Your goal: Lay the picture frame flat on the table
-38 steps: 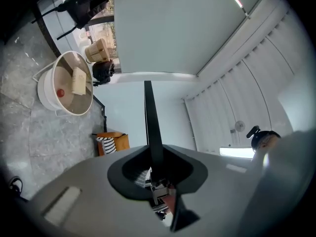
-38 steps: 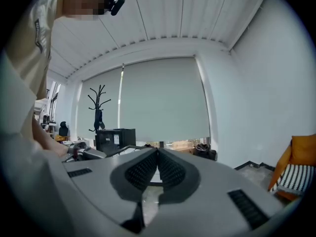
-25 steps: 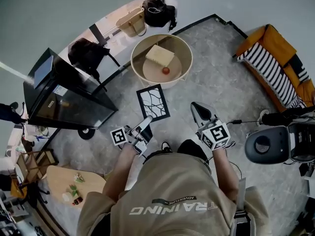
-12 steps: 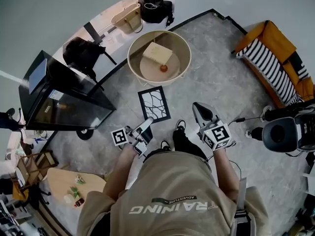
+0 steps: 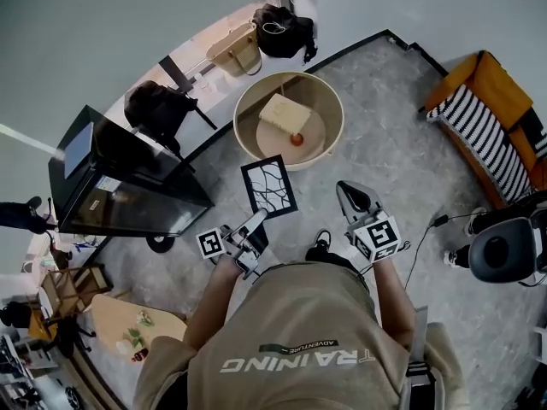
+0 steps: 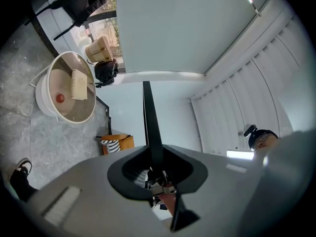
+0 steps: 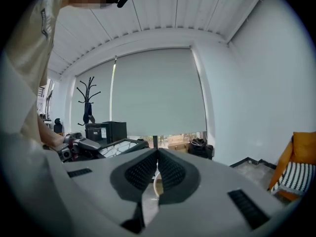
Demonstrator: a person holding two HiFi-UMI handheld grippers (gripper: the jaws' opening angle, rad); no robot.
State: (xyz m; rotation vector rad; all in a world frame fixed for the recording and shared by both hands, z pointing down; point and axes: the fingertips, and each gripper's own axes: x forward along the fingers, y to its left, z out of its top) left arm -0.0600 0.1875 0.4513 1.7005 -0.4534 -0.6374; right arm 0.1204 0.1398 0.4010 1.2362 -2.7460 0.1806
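The picture frame (image 5: 269, 188), black-edged with a white branching pattern, hangs above the grey floor, clamped at its near edge by my left gripper (image 5: 255, 225). In the left gripper view the frame (image 6: 149, 127) shows edge-on as a thin black blade rising from between the jaws of my left gripper (image 6: 155, 167). Ahead stands a round rimmed table (image 5: 335, 109) bearing a tan block (image 5: 284, 114) and a small red ball (image 5: 296, 140). My right gripper (image 5: 355, 202) is held to the right of the frame, shut and empty. In the right gripper view its pads meet (image 7: 157, 167), and the frame (image 7: 121, 147) shows at the left.
A black cabinet (image 5: 128, 186) stands to the left. An orange sofa with a striped cushion (image 5: 491, 114) is at the right, and a black round stool (image 5: 504, 250) nearer. Bags (image 5: 282, 28) lie by the far wall. A low wooden table (image 5: 128, 327) is behind at the left.
The person has stepped and the whole view has shifted, the stool sliding off to the right. The frame stays clamped in the left gripper; the right gripper stays shut.
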